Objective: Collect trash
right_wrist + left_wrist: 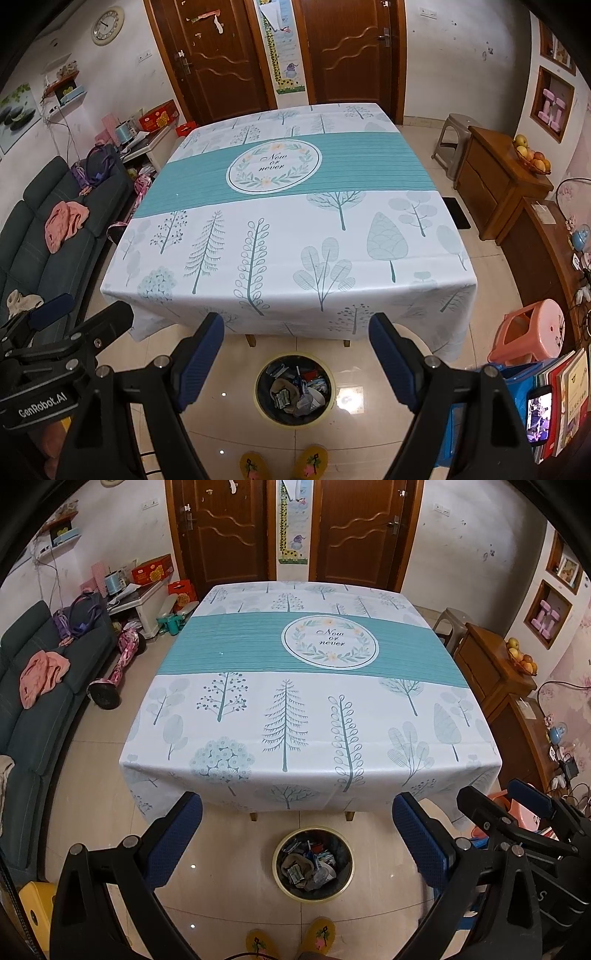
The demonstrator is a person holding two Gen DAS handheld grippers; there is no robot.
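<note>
Both grippers hang empty, fingers spread wide: left gripper [297,840], right gripper [297,360]. The trash bin [313,864] sits on the floor at 6 o'clock from the bench [310,701], holding the trash, roughly equally near both grippers. No trash shows on the bench.

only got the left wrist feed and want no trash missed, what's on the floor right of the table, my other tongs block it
Observer: A pink stool stands there, off the table corner.
Operator: anything nearer me on that side
Observer: A phone with a lit screen leans against upright books.
Operator: and further back behind the table
Observer: A black mat lies on the floor beside the wooden cabinet.
</note>
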